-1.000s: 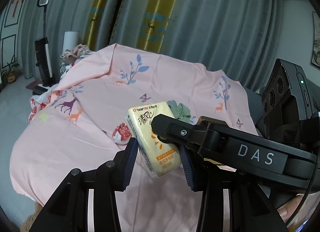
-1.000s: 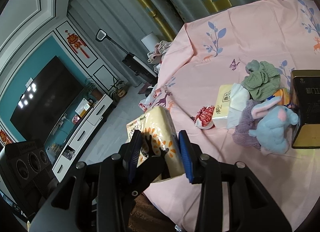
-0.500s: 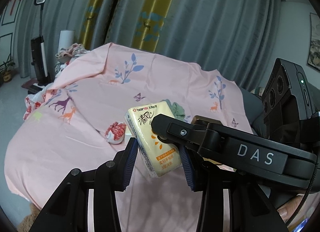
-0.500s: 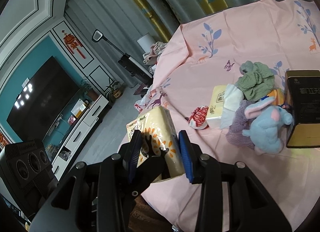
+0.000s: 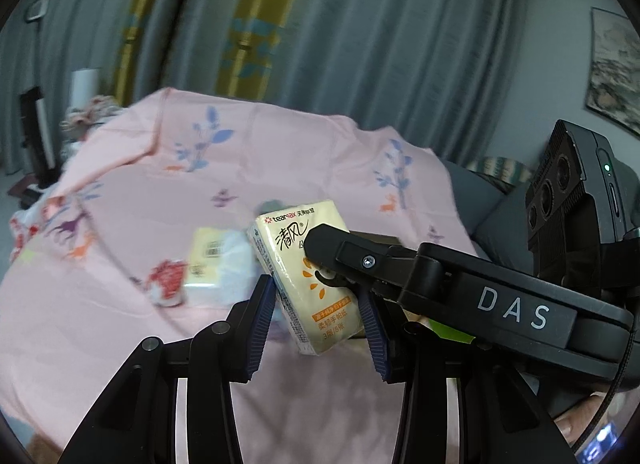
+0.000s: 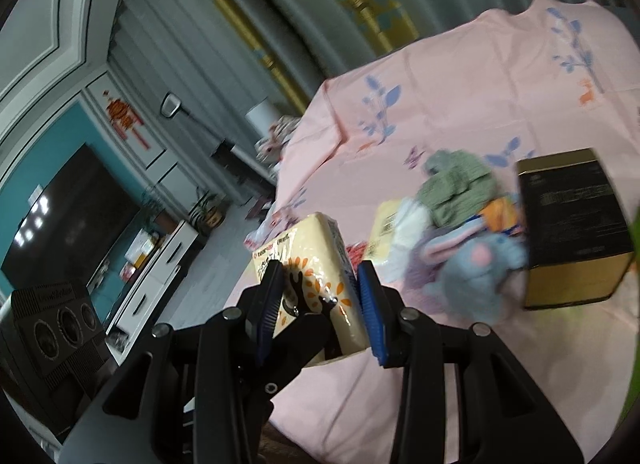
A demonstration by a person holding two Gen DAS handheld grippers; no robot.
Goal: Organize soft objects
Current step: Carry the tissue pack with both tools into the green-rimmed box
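Above the pink sheet (image 5: 132, 200), both grippers clamp one yellow tissue pack (image 5: 308, 276). In the left wrist view the left gripper (image 5: 318, 314) pinches the pack's lower end between its blue pads, while the right gripper (image 5: 320, 252) reaches in from the right and grips it across the middle. In the right wrist view the right gripper (image 6: 320, 304) squeezes the pack (image 6: 316, 264) on both sides, with the left gripper's fingers (image 6: 298, 300) crossing in front. Beyond the pack, on the sheet, lie a second tissue pack (image 6: 386, 232), a green cloth (image 6: 456, 188), a blue plush rabbit (image 6: 476, 276) and a black and gold box (image 6: 576, 224), close together. The background is blurred.
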